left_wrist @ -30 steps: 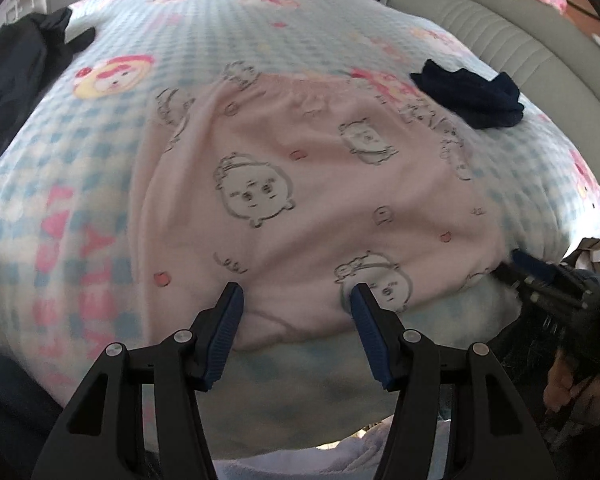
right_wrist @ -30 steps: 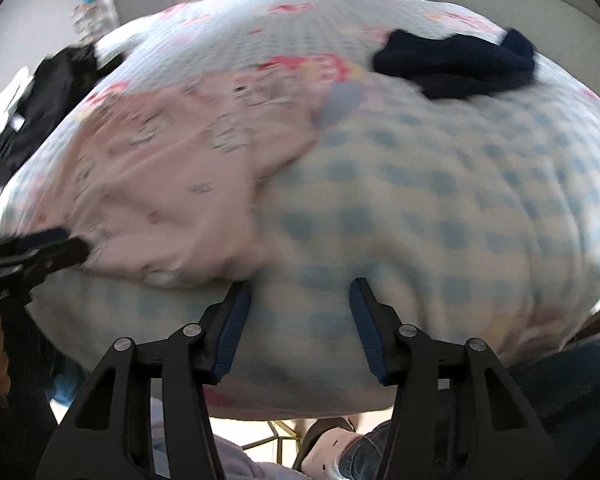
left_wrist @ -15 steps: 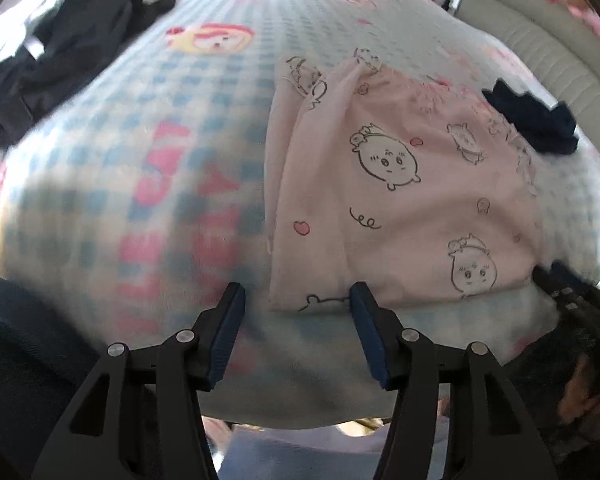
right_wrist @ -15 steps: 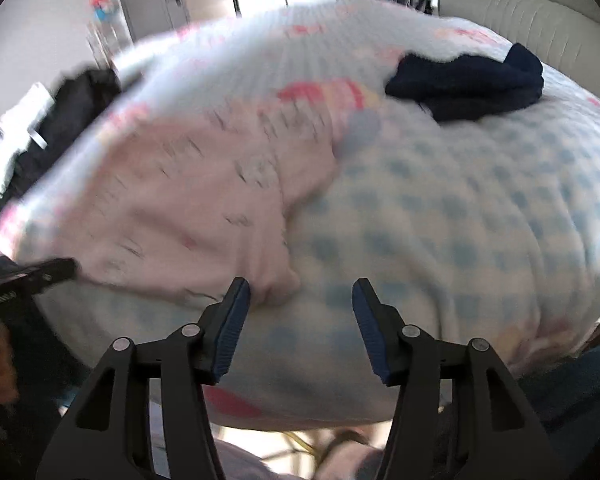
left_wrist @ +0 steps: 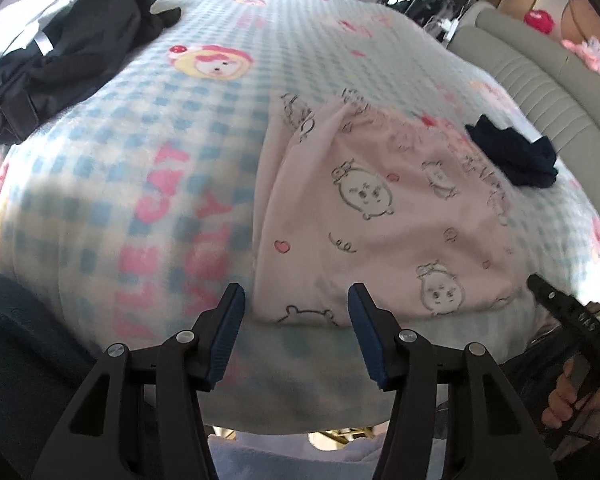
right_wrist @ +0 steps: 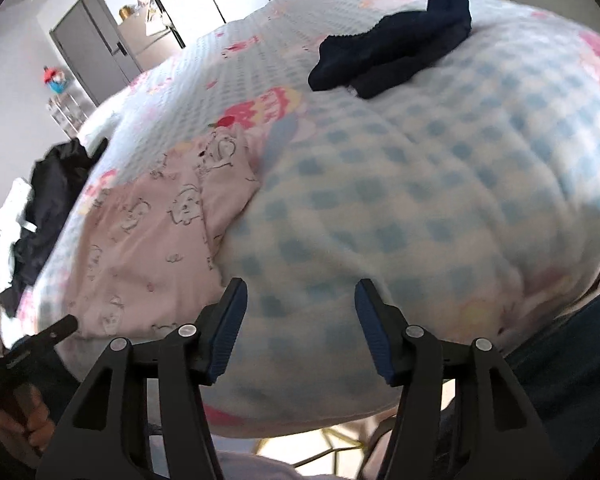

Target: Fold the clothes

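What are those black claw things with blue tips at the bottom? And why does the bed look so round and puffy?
Those claws are grabbers that a person holds, one in each hand. A tiny camera rides on each, and its wide lens bends the bed round. One picture looks past the left gripper, the other past the right gripper. Both are open and hold nothing. On the checked blanket lie pink pyjama shorts waiting to be folded, a dark blue garment, and a black heap of clothes.

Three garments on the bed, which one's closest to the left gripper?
The pink cartoon-print garment, its near hem just ahead of the left gripper. The black pile and navy piece lie farther back.
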A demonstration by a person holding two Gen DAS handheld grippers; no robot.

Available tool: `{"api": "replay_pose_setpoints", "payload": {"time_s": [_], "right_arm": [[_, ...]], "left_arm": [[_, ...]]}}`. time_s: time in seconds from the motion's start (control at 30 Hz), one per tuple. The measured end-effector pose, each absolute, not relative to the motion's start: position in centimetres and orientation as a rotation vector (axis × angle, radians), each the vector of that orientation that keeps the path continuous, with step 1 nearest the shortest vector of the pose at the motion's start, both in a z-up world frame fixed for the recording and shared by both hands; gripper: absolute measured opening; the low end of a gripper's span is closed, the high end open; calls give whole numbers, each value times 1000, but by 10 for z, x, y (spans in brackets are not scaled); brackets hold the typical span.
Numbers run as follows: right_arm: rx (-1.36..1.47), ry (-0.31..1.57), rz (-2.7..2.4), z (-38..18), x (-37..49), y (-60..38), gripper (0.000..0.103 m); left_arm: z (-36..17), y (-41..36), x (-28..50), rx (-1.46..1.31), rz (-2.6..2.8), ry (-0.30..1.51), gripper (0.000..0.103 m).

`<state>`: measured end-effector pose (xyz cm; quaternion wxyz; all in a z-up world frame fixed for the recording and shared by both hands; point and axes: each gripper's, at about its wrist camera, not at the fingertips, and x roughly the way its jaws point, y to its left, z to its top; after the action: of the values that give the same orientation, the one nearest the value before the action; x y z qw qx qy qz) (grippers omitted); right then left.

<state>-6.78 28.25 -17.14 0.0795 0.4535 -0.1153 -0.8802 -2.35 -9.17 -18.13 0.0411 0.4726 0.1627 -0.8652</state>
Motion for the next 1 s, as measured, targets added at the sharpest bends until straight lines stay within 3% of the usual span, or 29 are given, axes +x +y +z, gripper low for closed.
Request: {"api": "replay_pose_setpoints", "payload": {"time_s": [0.17,0.3,0.4,0.57,0.67,0.83,0.87,0.93,1.0], "right_arm": [[1351,-285,-2576,-178,-80,257,58],[1440,50,-2648,-193,-85,235,58],[1453,122,-2724,-189,-80,237,58],[1357,-277,-2664,-174,-79,265,58],[1315,-384,-2602,-171,-84,267,58],[1326,-358,-2548,-177,-102,249,58],[1339,-325,-2560,-178,-103,246,58],[1375,-208,-2619,-179,-102,241,55],[1409,-86,-2674,-181,-101,236,55]], "left_arm": [[-190,-100,-22,1459,-2586,535,57],[-184,-111,-15,1418,-2562,505,57],[-175,-118,-9,1364,-2586,543,57],[-159,-100,-12,1315,-2783,559,55],[-160,-80,-23,1364,-2879,521,55],[-179,-89,-39,1443,-2725,491,52],[-179,-95,-38,1425,-2699,502,47],[-180,-107,-36,1387,-2646,525,47],[-167,-129,-26,1273,-2686,705,48]]}}
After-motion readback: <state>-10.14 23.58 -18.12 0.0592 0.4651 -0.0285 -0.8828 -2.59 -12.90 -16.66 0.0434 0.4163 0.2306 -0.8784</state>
